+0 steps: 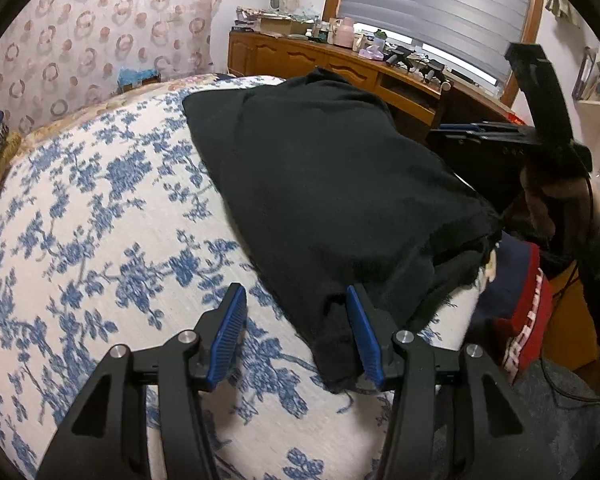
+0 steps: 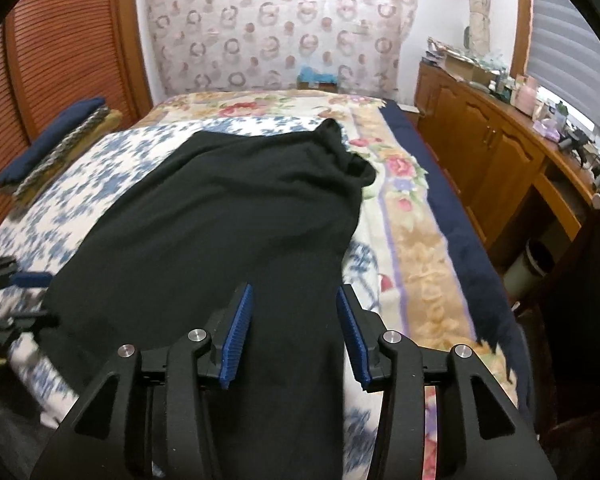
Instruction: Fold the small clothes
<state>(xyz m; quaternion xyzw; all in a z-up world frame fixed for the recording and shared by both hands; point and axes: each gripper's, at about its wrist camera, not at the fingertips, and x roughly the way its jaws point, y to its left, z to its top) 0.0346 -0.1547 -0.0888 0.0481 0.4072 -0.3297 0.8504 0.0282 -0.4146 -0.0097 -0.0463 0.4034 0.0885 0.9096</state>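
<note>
Nearest the left wrist lens: left gripper (image 1: 296, 312), blue ribbed pads (image 1: 230, 334) parted, nothing pinched between them. Left pad over bare blue-and-white floral bedspread (image 1: 100, 220); right pad at the near corner of the black garment (image 1: 332, 184), whether touching the cloth or just above it cannot be told. Released, then, not clenched.

Outward from there, toward 12 and 1 o'clock: black garment spread flat across the bedspread, near hem doubled and frayed at 3 o'clock of the pads. At 3 o'clock in that view, a hand (image 1: 540, 200) on the handle of the other tool, beside the garment's right edge. Below it, at 4 o'clock, a red and navy cloth (image 1: 528, 312) off the bed's side. Wooden sideboard (image 1: 324, 60) at 1 o'clock, cluttered on top; patterned curtain (image 1: 100, 32) at 10 o'clock.

Right wrist view: right gripper (image 2: 295, 328), pads apart, black garment (image 2: 220, 216) lying beneath the gap but not squeezed. Released as well. Garment running from 6 o'clock up to 12, bunched at its far end near 1 o'clock. Left gripper (image 2: 20, 284) blurred at 9 o'clock, by the garment's edge. Flowered blanket (image 2: 412, 240) at 2 o'clock, folded dark cloths (image 2: 56, 148) at 10 o'clock by the slatted wooden door (image 2: 60, 48).
</note>
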